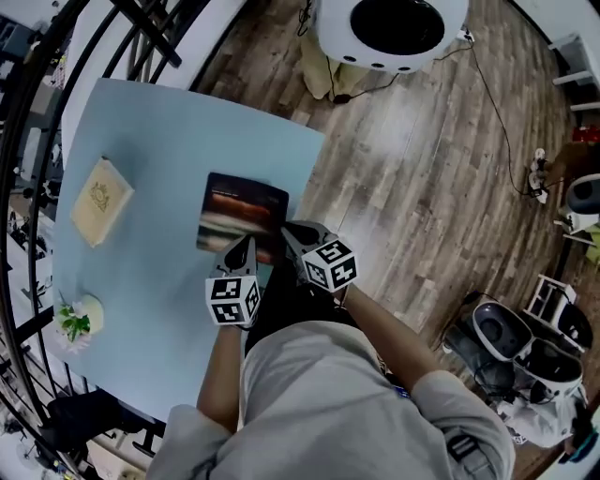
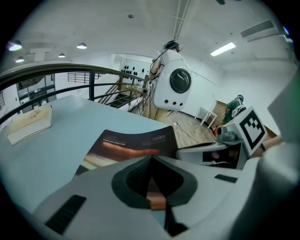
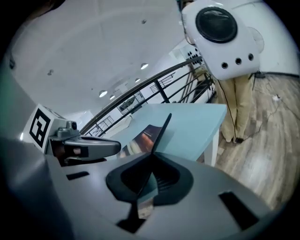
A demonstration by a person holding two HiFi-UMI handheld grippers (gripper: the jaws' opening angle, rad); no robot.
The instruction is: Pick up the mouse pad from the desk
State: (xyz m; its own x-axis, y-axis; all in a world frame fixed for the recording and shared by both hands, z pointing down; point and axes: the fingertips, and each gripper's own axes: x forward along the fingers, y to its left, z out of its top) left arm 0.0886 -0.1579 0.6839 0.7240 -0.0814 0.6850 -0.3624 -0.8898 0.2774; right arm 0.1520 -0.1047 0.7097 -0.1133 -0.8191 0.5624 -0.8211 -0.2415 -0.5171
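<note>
The mouse pad [image 1: 242,214] is a dark sheet with a printed picture, at the near right part of the light blue desk [image 1: 150,141]. My left gripper [image 1: 242,247] is shut on its near edge, and my right gripper [image 1: 289,232] is shut on its near right corner. In the left gripper view the mouse pad [image 2: 131,145] runs under the closed tips of the left gripper [image 2: 151,158]. In the right gripper view the mouse pad [image 3: 161,132] shows edge-on, tilted up off the desk, pinched by the right gripper [image 3: 152,155].
A cream book [image 1: 101,200] lies at the desk's left. A small potted plant [image 1: 80,319] stands near its front left corner. A white round machine [image 1: 389,28] is beyond the desk on the wood floor. A black railing [image 1: 37,112] runs along the left.
</note>
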